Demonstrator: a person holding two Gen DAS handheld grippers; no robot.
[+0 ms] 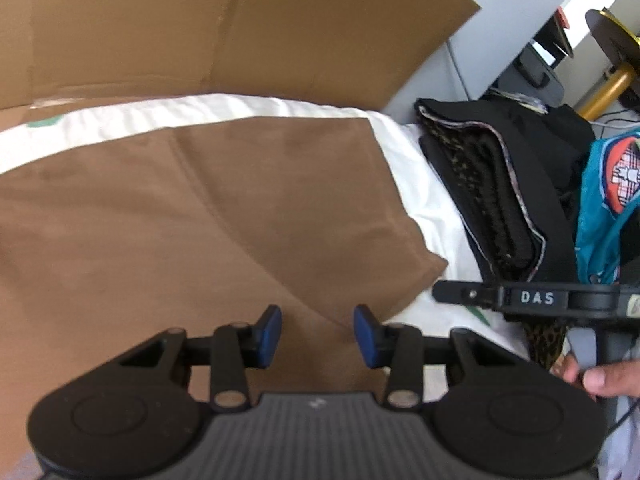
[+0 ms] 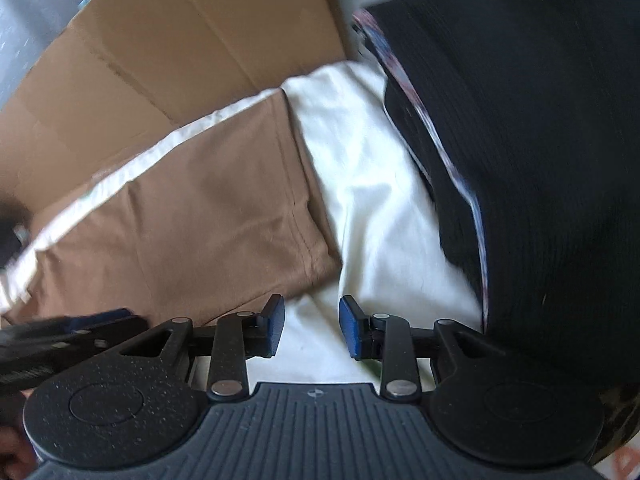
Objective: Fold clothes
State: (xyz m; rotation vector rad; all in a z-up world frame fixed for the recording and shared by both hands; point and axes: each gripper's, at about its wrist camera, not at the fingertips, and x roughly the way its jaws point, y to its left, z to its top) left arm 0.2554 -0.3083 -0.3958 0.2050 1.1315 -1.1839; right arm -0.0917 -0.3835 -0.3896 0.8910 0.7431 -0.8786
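1. While the left gripper (image 1: 317,330) is hovering over the near part of the brown garment (image 1: 192,216), its two blue pads (image 1: 269,330) are standing apart with nothing between them.
2. That brown garment is lying flat and folded on a white sheet (image 1: 416,184), its right edge running straight and its near right corner (image 1: 434,262) pointing toward the dark pile.
3. Over in the right wrist view, the right gripper (image 2: 311,328) is hanging above the white sheet (image 2: 376,208) just beside the brown garment (image 2: 192,216); its jaws are likewise spread and holding nothing.
4. A stack of folded black clothes (image 1: 496,200) is sitting on the sheet to the right of the brown garment, apart from it, with a patterned edge (image 1: 520,184) showing between the layers.
5. Seen by the right wrist camera, the same black clothes (image 2: 540,160) are filling the right side.
6. A brown cardboard sheet (image 1: 224,28) is standing behind the bedding.
7. A turquoise printed cloth (image 1: 608,208) is lying to the right of the black stack.
8. At the lower right of the left wrist view, a person's hand (image 1: 600,376) is gripping the handle of the other tool, which is bearing the letters "DAS" (image 1: 538,298).
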